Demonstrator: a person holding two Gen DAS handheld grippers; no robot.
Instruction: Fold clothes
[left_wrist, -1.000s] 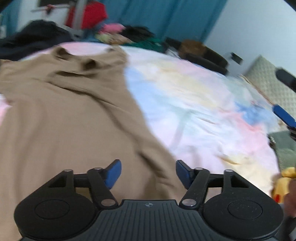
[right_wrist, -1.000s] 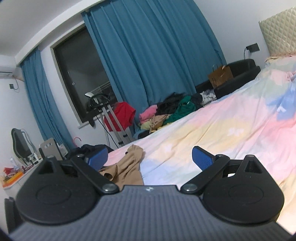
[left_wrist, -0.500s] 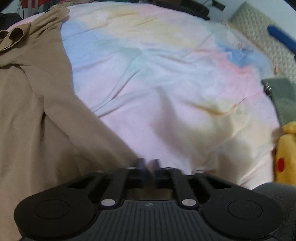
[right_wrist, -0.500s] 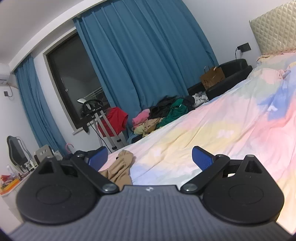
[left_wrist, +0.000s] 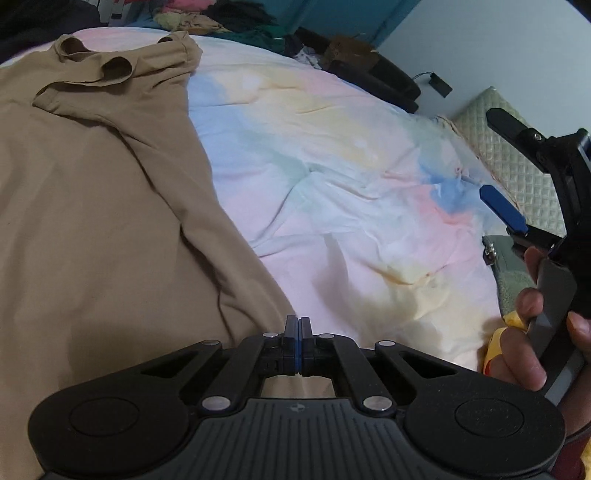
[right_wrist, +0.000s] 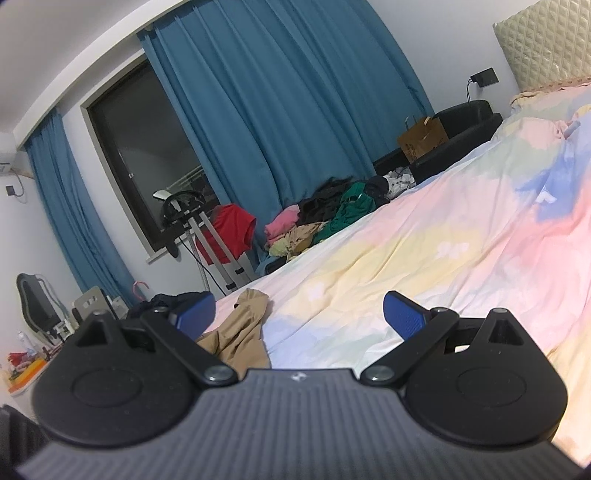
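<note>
**A:** Where is the garment?

**B:** A tan shirt (left_wrist: 92, 206) lies spread on a pastel bedspread (left_wrist: 332, 177), filling the left wrist view from about 7 to 11 o'clock. Its collar and a short sleeve are bunched at 11 o'clock, and its near right edge runs down to 6 o'clock.

**A:** What are the tongs doing?

**B:** The left gripper (left_wrist: 294, 345) has its blue pads pressed together right at that near edge. It looks pinched on the cloth, though the grip itself is hidden behind the pads. The right gripper (right_wrist: 299, 317) is spread wide and holds nothing.

**A:** What could go wrong?

**B:** A shallow pinch could slip off when lifted. Pulling one edge alone could also drag the shirt askew and deepen the creases near the sleeve.

**A:** And the hands?

**B:** The left gripper sits low and aims along the bed. At 3 o'clock the person's hand (left_wrist: 532, 328) wraps the right gripper's handle, raised above the bedspread, well apart from the shirt.
</note>
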